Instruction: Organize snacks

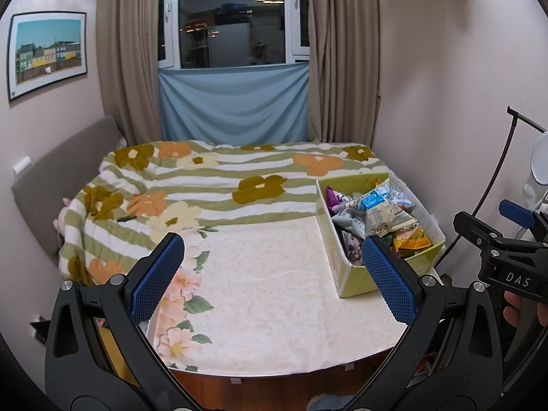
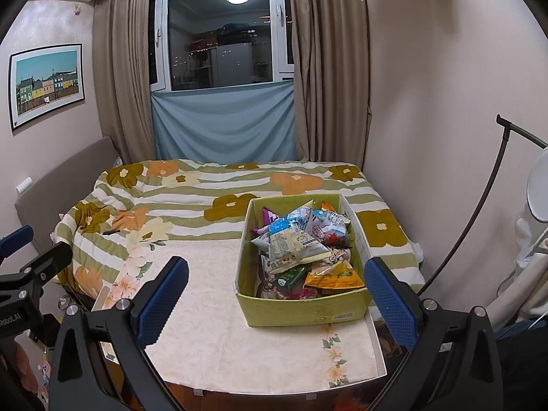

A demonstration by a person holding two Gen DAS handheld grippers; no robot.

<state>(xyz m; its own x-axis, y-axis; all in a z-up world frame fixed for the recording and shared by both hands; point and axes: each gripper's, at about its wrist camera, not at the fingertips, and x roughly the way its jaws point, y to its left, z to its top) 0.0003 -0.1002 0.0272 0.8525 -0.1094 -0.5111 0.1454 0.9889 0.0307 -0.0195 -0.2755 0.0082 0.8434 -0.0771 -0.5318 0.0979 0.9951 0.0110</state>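
Hovering above the near edge of the cream floral-patterned tablecloth (image 2: 239, 325), the right gripper (image 2: 274, 294) hangs with its blue-padded jaws spread wide and nothing between them. The left gripper (image 1: 274, 277) hangs beside it, jaws just as wide and equally empty, facing the bare middle of the cloth.

All the snacks in view lie heaped in the open green cardboard box (image 2: 304, 311), which stands on the right side of the table, its far end against the striped flowered bedspread (image 2: 164, 202). The crinkly wrapped snack packets (image 2: 298, 243) fill it in a loose pile: pale blue-and-white pouches on top, an orange pack and a green one nearer the front wall, purple ones toward the back. No packet lies on the cloth itself.

Judging by this, the scene fits two stages equally: a mixed box waiting to be sorted out onto the cloth, or a box into which loose snacks are now gathered. Neither gripper settles it, since both hold nothing and neither is over the box.

Any grasp into that pile would call for care: the pouches overlap, look slippery and puffy, and closing on one could drag its neighbours along.
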